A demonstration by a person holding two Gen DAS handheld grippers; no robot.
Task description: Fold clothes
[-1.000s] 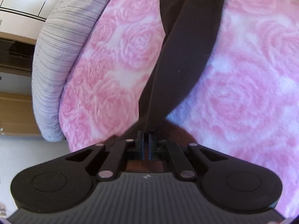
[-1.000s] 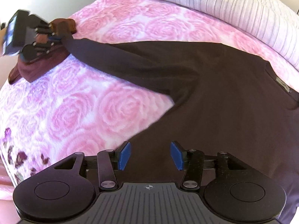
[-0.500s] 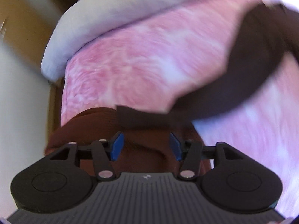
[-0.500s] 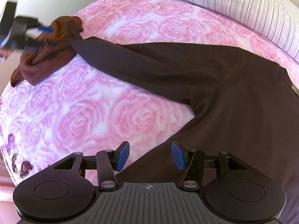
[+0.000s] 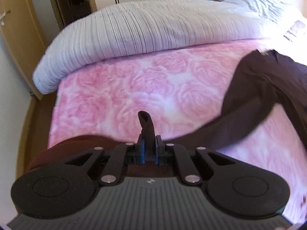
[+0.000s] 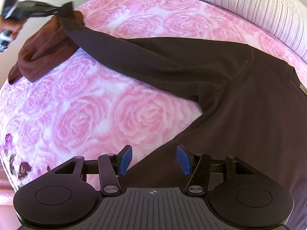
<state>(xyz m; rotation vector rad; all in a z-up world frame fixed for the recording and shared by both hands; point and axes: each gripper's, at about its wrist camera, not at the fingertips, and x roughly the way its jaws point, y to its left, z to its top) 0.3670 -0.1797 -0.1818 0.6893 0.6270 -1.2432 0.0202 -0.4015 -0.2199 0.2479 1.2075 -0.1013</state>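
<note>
A dark brown long-sleeved shirt (image 6: 239,105) lies spread on the pink rose blanket (image 6: 86,115). Its sleeve (image 6: 134,53) stretches toward the upper left, where my left gripper (image 6: 55,11) has it by the cuff. In the left wrist view the cuff (image 5: 146,124) stands up between the blue pads of my left gripper (image 5: 149,140), whose jaws are closing and pinch the cloth. My right gripper (image 6: 154,159) hangs open just above the shirt's side edge, with nothing pressed between its pads.
A reddish-brown knitted garment (image 6: 44,53) lies bunched under the sleeve end near the blanket's edge. A grey striped duvet (image 5: 153,28) is rolled along the far side of the bed. A wooden door (image 5: 11,28) and wardrobe stand beyond. A hand (image 6: 9,26) holds the left gripper.
My left gripper let go of the sleeve, opened, rolled and rose, then closed on the cuff again. The sleeve now lies further out over the brown garment. The right gripper has hardly moved.
</note>
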